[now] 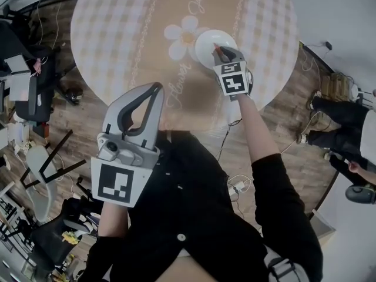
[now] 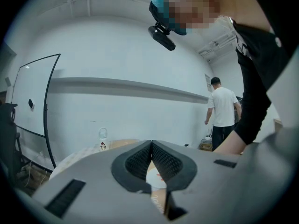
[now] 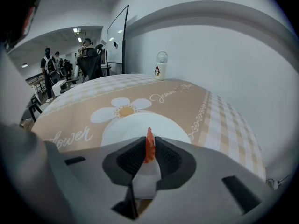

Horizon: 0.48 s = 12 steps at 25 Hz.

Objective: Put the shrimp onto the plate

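Note:
A white plate [image 1: 207, 44] sits on a round table [image 1: 117, 34] under a tan checked cloth, beside a printed daisy. My right gripper [image 1: 218, 51] hangs just over the plate's near side, shut on the shrimp [image 1: 216, 49]. In the right gripper view the shrimp [image 3: 149, 148] stands between the pads, orange tail up and pale body below, with the plate [image 3: 121, 129] right beneath my right gripper [image 3: 148, 160]. My left gripper [image 1: 156, 88] is held up near the person's chest, off the table. Its jaws meet at the tips with nothing in them, and the left gripper [image 2: 152, 144] looks across the table.
A small clear bottle with a red-and-white figure [image 3: 160, 72] stands at the table's far edge. A person in a white shirt [image 2: 223, 111] stands by the wall. Chairs and cables [image 1: 41, 157] crowd the floor to the left; another person [image 1: 346, 122] sits at the right.

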Each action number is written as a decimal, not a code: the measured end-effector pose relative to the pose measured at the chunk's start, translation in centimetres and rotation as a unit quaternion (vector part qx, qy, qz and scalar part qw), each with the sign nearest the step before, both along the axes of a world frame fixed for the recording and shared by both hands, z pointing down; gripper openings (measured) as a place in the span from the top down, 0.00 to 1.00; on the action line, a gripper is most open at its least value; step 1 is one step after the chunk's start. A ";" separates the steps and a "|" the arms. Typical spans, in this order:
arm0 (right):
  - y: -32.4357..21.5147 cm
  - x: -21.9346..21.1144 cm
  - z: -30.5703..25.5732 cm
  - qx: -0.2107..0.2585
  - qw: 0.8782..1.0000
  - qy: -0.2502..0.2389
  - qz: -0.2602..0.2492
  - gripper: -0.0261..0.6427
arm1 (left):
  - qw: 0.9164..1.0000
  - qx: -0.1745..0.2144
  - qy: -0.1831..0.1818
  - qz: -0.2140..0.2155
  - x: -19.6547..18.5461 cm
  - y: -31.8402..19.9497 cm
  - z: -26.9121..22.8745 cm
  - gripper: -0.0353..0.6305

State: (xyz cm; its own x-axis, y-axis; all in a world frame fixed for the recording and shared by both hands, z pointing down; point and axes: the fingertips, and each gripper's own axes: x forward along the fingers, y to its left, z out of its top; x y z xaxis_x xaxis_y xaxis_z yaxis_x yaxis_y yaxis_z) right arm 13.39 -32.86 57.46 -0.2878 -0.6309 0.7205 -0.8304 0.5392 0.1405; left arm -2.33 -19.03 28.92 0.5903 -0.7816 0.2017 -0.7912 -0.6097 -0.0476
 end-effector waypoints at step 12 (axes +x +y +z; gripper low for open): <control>-0.8 0.4 1.0 -0.048 0.999 -0.022 -0.011 0.89 | 1.000 0.000 0.001 -0.002 -0.1 -0.1 0.1 0.94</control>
State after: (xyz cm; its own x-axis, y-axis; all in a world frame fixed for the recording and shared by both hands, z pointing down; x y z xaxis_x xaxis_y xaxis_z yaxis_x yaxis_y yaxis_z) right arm 13.82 -33.68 58.44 -0.3325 -0.5536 0.7635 -0.8227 0.5660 0.0521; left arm -2.46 -19.16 29.00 0.5870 -0.7841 0.2012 -0.7941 -0.6061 -0.0454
